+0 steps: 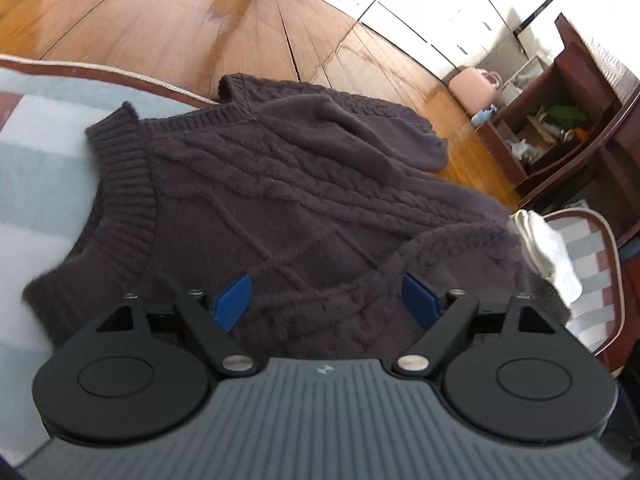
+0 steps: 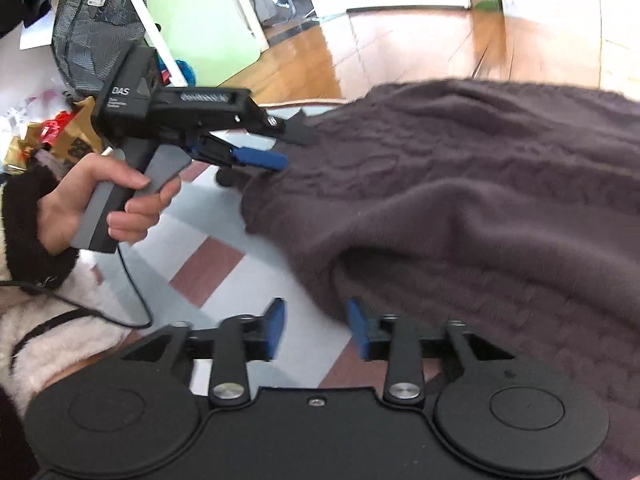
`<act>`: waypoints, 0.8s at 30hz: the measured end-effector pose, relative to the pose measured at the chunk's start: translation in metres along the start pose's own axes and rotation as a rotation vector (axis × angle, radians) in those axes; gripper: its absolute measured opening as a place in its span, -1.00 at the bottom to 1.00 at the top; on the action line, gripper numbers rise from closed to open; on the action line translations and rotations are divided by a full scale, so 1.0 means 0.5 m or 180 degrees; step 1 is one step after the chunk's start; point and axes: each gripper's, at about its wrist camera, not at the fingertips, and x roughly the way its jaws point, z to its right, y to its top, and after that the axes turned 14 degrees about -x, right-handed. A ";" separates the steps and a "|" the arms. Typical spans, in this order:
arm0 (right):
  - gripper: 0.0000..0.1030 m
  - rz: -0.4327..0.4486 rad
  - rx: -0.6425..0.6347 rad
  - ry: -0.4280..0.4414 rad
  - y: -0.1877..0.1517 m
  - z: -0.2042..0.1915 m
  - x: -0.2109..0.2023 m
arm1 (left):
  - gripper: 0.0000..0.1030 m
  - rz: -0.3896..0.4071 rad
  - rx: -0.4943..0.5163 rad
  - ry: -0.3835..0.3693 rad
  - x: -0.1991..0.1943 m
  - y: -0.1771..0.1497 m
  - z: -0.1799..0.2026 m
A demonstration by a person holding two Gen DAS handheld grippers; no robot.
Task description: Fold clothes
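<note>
A dark brown cable-knit sweater [image 1: 304, 184] lies spread over a checked blanket [image 1: 36, 152], its ribbed opening at the left and its far edge hanging towards the wooden floor. My left gripper [image 1: 326, 300] hovers low over the sweater's near part, blue pads wide apart, gripping nothing. In the right wrist view that same left gripper [image 2: 288, 148] is held by a hand [image 2: 116, 196] at the sweater's [image 2: 480, 208] left edge. My right gripper [image 2: 316, 328] is open above the blanket [image 2: 224, 240], its right pad beside the sweater's near edge.
A folded white cloth [image 1: 548, 256] lies on the blanket right of the sweater. Beyond are the wooden floor [image 1: 180, 16], a dark wooden shelf [image 1: 560, 128] with clutter and white cabinets [image 1: 440, 12]. Bags and wrappers [image 2: 60, 136] pile up at the left.
</note>
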 end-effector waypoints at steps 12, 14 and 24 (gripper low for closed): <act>0.17 -0.0021 0.0066 0.0046 0.032 0.012 0.102 | -0.50 -0.0401 0.0733 0.0650 -0.006 -0.082 0.061; 0.12 0.0087 0.0256 0.0105 0.032 0.034 0.107 | -0.67 -0.0337 0.0475 0.0540 -0.034 -0.069 0.049; -0.68 -0.0257 0.0560 0.0842 -0.011 0.029 0.106 | -0.78 -0.0444 -0.0077 0.0684 -0.100 -0.066 -0.021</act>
